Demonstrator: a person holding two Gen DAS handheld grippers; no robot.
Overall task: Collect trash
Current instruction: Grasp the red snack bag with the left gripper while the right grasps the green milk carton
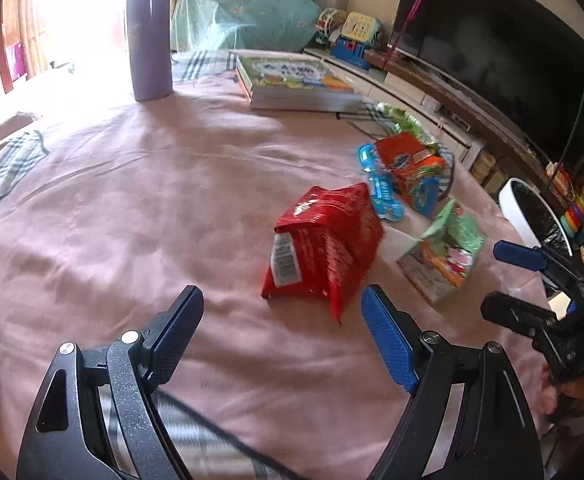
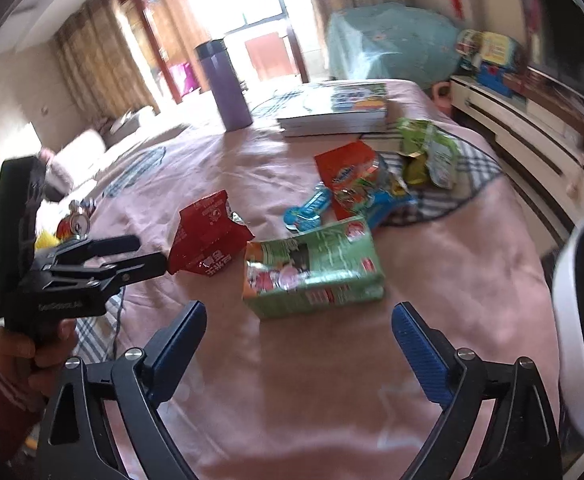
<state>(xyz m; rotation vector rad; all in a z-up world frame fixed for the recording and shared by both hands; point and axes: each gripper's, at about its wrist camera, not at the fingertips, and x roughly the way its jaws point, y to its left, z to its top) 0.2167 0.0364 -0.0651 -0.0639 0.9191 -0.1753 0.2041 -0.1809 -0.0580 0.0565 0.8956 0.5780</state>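
Trash lies on a pink cloth-covered table [image 1: 132, 208]. A red snack bag [image 1: 324, 240] sits just ahead of my open, empty left gripper [image 1: 284, 308]; it also shows in the right wrist view [image 2: 208, 236]. A green snack box [image 2: 312, 268] lies just ahead of my open, empty right gripper [image 2: 298, 320] and shows in the left wrist view [image 1: 448, 248]. Farther back lie an orange wrapper [image 2: 352, 176], a blue wrapper [image 2: 306, 210] and a green wrapper [image 2: 428, 152]. A white bin [image 2: 580, 320] with a black liner stands at the table's right edge.
A purple flask [image 1: 150, 36] stands at the far side. A stack of books [image 1: 296, 80] lies behind the trash. A TV [image 1: 492, 40] and cabinet with toys run along the right. Keys [image 2: 78, 224] lie at the left.
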